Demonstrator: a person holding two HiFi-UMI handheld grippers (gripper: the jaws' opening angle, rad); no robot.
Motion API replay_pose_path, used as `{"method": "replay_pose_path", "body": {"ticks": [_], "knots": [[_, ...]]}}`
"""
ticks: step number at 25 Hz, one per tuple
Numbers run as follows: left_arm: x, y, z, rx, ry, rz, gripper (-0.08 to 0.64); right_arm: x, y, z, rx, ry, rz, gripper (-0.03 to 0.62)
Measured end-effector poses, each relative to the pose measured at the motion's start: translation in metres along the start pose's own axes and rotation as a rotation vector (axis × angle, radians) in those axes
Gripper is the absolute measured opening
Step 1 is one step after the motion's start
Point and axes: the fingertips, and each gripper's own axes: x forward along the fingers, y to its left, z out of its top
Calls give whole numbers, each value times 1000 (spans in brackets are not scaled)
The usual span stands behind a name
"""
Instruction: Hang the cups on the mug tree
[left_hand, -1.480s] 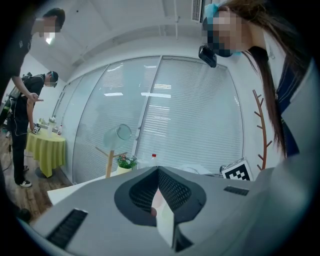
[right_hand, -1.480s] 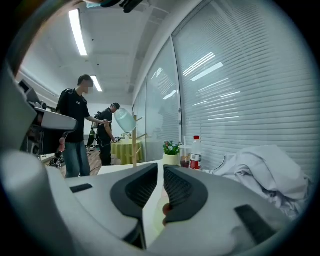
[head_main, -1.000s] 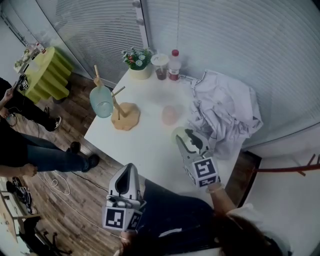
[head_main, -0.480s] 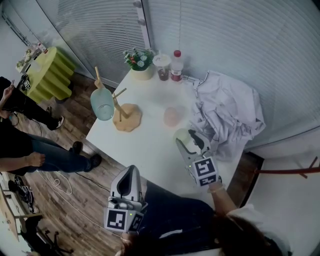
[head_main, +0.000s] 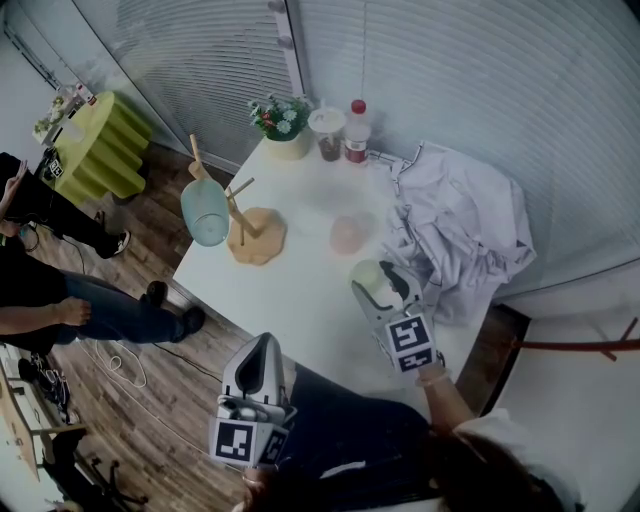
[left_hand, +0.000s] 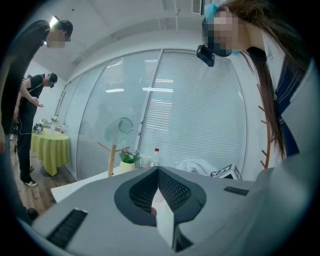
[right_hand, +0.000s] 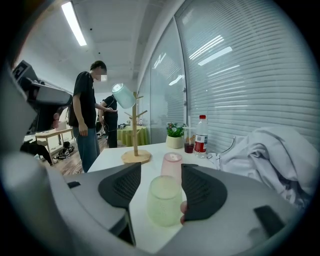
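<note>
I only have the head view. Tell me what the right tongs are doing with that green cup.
Observer: The right tongs have just been opening. The green cup stands on the table between them, and a clear gap shows beside one pad, so it isn't clamped.
Operator: Now report the left tongs.
Observer: The left tongs are closed tip to tip, with nothing between them.
</note>
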Motion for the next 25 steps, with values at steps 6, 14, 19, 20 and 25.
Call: {"method": "replay_pose_path", "body": {"ticks": [6,14,19,20,25], "knots": [[7,-2,10,-17,-46,-15,-3,6,-1,-7,-3,23,4,266],[9,6,-2,-12,2,7,-3,14,-4,-19,5,57,7,276],[11,7,-6,-1,25,7,-3,18,-4,-27,6,80,8,285],[11,7,-6,-3,26,7,-3,19,-4,-28,7,85,9,290],[11,7,-16,-7,85,6,-3,22,-5,-35,8,101,9,296]]}}
